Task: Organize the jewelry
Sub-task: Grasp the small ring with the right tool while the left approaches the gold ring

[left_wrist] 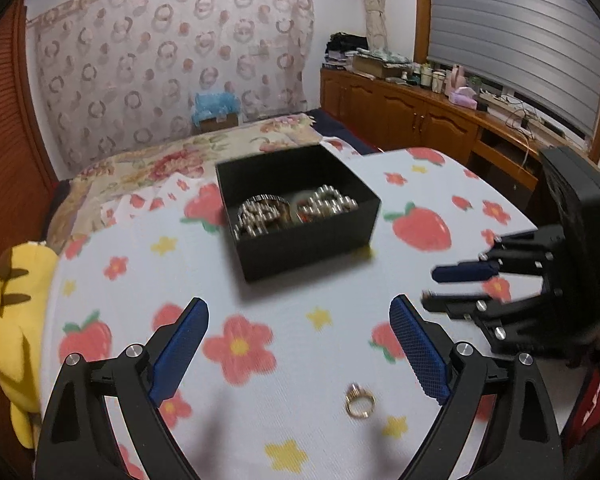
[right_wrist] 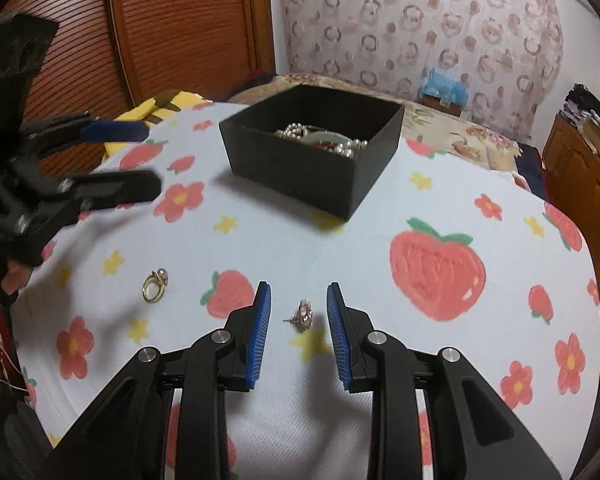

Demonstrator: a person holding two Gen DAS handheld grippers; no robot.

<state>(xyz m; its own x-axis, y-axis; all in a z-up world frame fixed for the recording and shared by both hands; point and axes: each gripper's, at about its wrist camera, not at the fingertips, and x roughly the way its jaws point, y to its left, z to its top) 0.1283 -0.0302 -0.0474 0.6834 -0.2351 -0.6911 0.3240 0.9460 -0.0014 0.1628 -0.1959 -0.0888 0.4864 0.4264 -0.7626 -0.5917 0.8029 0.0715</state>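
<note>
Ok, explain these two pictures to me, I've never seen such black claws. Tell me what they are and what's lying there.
They are hand-held grippers, one in each of a person's hands, each carrying a camera that looks along its blue-padded jaws. One picture is from the left gripper, the other from the right gripper; each also shows the other at its edge. Both stand open and hold nothing. On the strawberry-print cloth stands an open black box with beads and bracelets inside. A gold ring lies loose near the left jaws; a small earring lies between the right jaws, untouched.

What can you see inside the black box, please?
The black box holds silver bead strands, a pale green bangle and something red; its walls and the pile hide anything beneath.
</note>
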